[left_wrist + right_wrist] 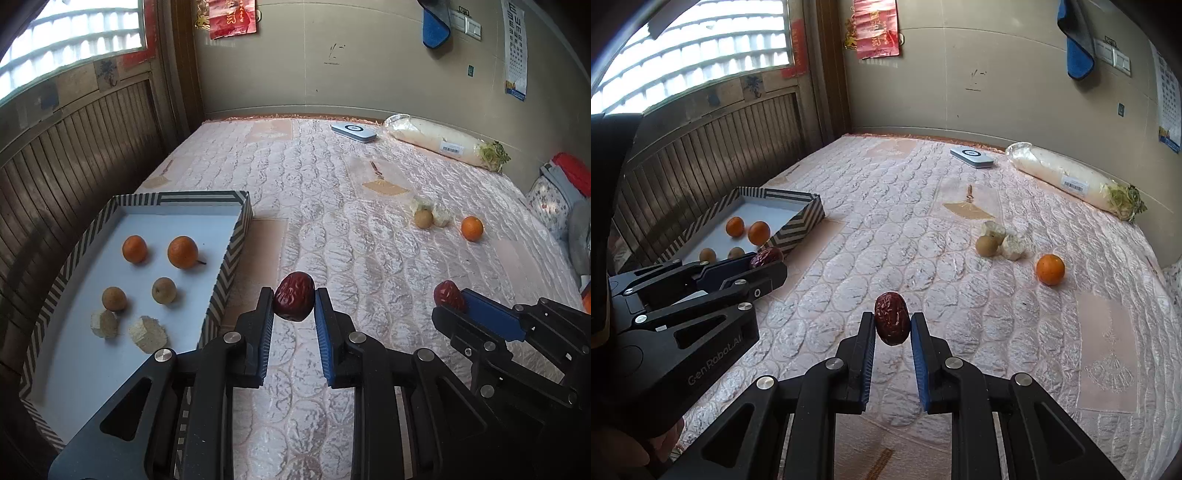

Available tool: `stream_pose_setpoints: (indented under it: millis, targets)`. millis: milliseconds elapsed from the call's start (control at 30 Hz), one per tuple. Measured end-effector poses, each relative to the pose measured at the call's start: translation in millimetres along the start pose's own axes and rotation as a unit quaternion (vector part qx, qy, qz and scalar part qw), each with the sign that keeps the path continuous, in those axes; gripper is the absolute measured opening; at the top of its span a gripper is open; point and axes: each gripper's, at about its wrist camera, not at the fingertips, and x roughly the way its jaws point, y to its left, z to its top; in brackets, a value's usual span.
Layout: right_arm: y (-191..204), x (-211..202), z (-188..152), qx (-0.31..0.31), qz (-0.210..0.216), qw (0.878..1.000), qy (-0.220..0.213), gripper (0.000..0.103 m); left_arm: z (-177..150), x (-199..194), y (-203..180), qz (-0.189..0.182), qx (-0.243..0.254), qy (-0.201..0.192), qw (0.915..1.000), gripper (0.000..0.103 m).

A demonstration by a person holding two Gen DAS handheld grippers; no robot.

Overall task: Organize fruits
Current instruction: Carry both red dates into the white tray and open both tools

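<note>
Each gripper, left [294,299] and right [892,325], pinches a red date only at its jaws' tips, so either could slip onto the bed [369,229] short of the far-left box [236,240].

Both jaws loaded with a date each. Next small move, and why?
Probably carry the left gripper leftward over the striped tray's near wall and release there. Its red date is clamped and clear of the bed, the tray lies just to its left, and bare floor shows near the two oranges and longans. The right gripper, with its own date, can follow.
</note>
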Motion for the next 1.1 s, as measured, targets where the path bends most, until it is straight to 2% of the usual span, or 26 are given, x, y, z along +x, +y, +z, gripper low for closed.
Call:
stream_pose_setpoints:
  millis: [600, 1100]
  targets:
    - [66, 14, 22, -0.059, 0.046, 0.997, -0.001, 0.019, -7, -12, 69, 0.044, -0.047, -0.004, 0.9979, 0.021]
    - [135, 35, 31, -0.118, 0.09, 0.989, 0.012, 0.019, -25, -17, 137, 0.084, -0.098, 0.008, 0.9916, 0.021]
